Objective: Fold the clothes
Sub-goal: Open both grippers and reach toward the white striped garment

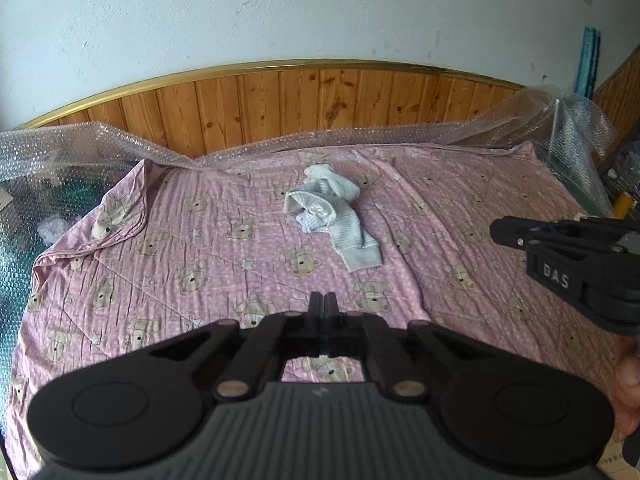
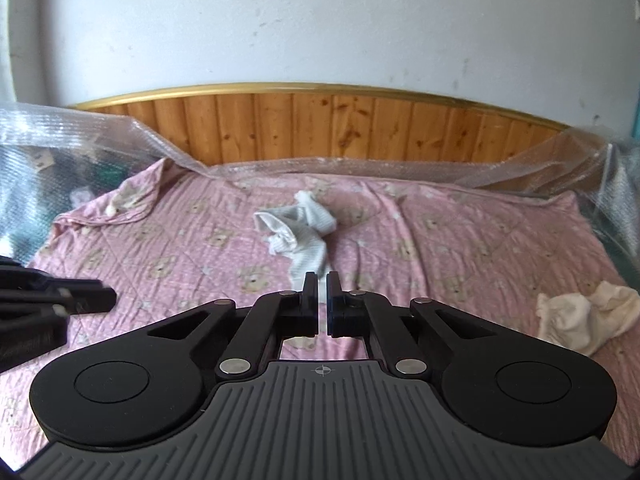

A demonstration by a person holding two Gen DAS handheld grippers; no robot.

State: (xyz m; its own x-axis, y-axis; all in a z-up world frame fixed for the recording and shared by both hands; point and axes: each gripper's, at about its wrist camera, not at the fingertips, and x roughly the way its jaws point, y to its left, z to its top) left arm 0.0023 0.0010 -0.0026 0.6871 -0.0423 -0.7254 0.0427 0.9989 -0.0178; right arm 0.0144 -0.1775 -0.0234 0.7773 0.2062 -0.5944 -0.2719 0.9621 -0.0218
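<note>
Nearby, a cream garment (image 2: 588, 316) lies right of the striped garment (image 2: 298, 232).

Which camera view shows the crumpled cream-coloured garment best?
The right wrist view: the crumpled cream-coloured garment lies in full sight on the pink bear-print quilt, at the right. The left wrist view does not show it.

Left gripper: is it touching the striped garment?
Apart. In the left wrist view the left gripper, fingers closed on nothing, sits short of the striped garment, with bare pink quilt between them.
</note>
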